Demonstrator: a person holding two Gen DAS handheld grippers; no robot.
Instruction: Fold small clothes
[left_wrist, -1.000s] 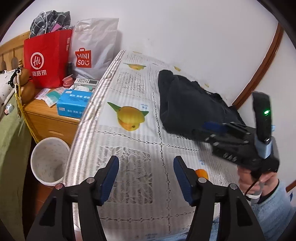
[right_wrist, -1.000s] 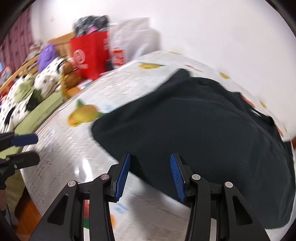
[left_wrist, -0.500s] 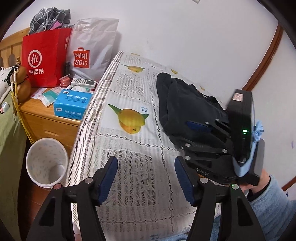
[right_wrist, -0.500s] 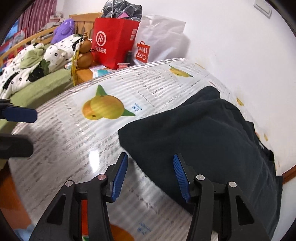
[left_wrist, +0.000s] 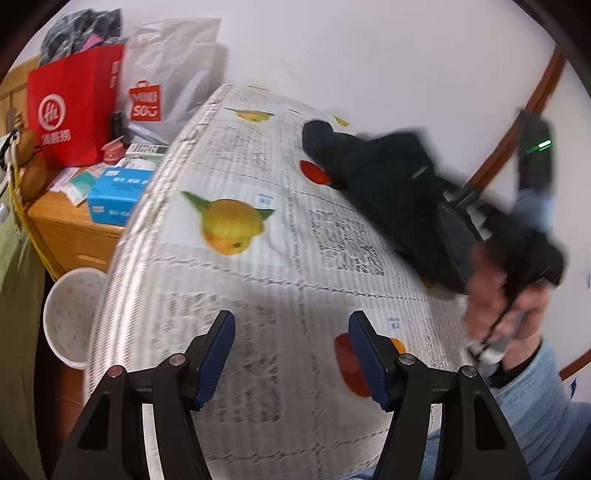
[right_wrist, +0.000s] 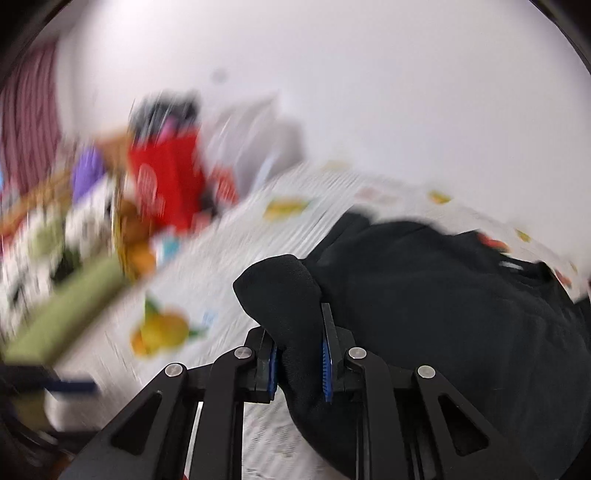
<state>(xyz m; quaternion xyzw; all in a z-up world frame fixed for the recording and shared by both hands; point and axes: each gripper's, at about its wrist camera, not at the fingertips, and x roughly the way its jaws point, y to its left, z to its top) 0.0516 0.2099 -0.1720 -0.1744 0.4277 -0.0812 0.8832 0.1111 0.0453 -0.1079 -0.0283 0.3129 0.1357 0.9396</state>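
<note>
Black, soft-knit garment bunched on the right side of a white lace-pattern tablecloth with printed fruit, one end lifted off the cloth. Right gripper, black with blue pads, closing on a rounded fold of that dark fabric, the fold filling the gap between the pads and bulging up above them. Seen from the left wrist as a blurred dark shape, gripped from below by a hand in a light blue sleeve. Left gripper parted wide above bare tablecloth near the front edge, nothing between its blue pads, well apart from the garment. At the left: red paper bag with white logo, grey plastic shopping bag, blue tissue box on a wooden bedside cabinet, white speckled waste bin below. Right-wrist view heavily motion-blurred.
</note>
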